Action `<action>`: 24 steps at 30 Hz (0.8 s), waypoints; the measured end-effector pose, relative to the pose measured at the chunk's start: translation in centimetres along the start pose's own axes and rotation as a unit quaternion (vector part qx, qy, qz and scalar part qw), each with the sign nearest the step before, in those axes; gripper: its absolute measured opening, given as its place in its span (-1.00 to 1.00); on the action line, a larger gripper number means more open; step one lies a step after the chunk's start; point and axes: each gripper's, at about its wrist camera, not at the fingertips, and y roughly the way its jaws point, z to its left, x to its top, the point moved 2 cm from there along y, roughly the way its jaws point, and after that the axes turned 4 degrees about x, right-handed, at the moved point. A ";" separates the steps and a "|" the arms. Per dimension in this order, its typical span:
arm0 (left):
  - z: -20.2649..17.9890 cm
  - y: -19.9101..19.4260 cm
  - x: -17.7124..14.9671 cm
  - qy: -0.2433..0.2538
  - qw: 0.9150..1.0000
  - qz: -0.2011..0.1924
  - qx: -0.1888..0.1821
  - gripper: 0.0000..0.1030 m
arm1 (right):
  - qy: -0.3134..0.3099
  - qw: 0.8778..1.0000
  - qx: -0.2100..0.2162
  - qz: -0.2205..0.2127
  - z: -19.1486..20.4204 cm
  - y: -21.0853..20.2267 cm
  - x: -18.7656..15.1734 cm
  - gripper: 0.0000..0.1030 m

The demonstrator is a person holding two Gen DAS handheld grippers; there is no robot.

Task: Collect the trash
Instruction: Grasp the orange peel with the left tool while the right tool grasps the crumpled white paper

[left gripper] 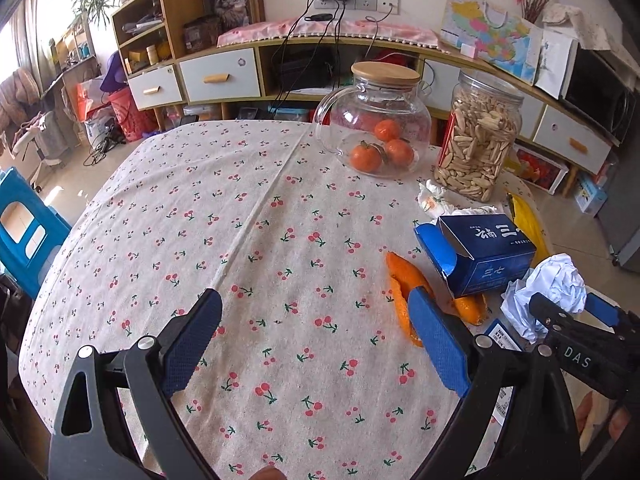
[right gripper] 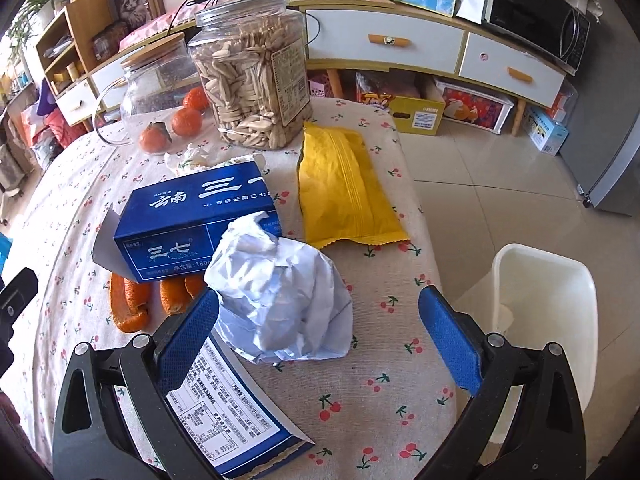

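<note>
A crumpled white paper ball (right gripper: 284,300) lies on the cherry-print tablecloth (right gripper: 380,392) between the open fingers of my right gripper (right gripper: 320,312), nearer the left finger. Behind it sit an open blue box (right gripper: 192,224), orange peels (right gripper: 132,304), a yellow wrapper (right gripper: 344,188) and a flat blue packet (right gripper: 236,412). A white bin (right gripper: 548,308) stands on the floor right of the table. My left gripper (left gripper: 316,312) is open and empty over bare cloth, with orange peel (left gripper: 400,280) by its right finger. The paper ball (left gripper: 556,284) and blue box (left gripper: 480,256) show at right.
A glass jar of seeds (right gripper: 256,76) and a lidded glass pot (left gripper: 372,120) with tangerines (left gripper: 366,156) stand at the table's back. A small crumpled tissue (left gripper: 434,198) lies near them. Cabinets, drawers and a microwave (right gripper: 532,20) line the wall. The table edge falls off at right.
</note>
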 end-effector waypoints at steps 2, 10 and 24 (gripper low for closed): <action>0.0 0.4 -0.1 -0.002 1.000 0.009 -0.003 0.77 | -0.008 1.000 0.001 -0.007 0.5 0.1 -0.1 0.81; 0.0 3.7 -0.6 -0.023 0.996 0.077 -0.030 0.77 | -0.009 0.999 0.039 -0.023 0.8 -2.2 0.5 -0.58; -5.1 7.3 -0.8 0.015 0.992 0.098 -0.083 0.74 | 0.027 0.996 0.070 -0.056 -1.2 -4.7 1.3 -0.60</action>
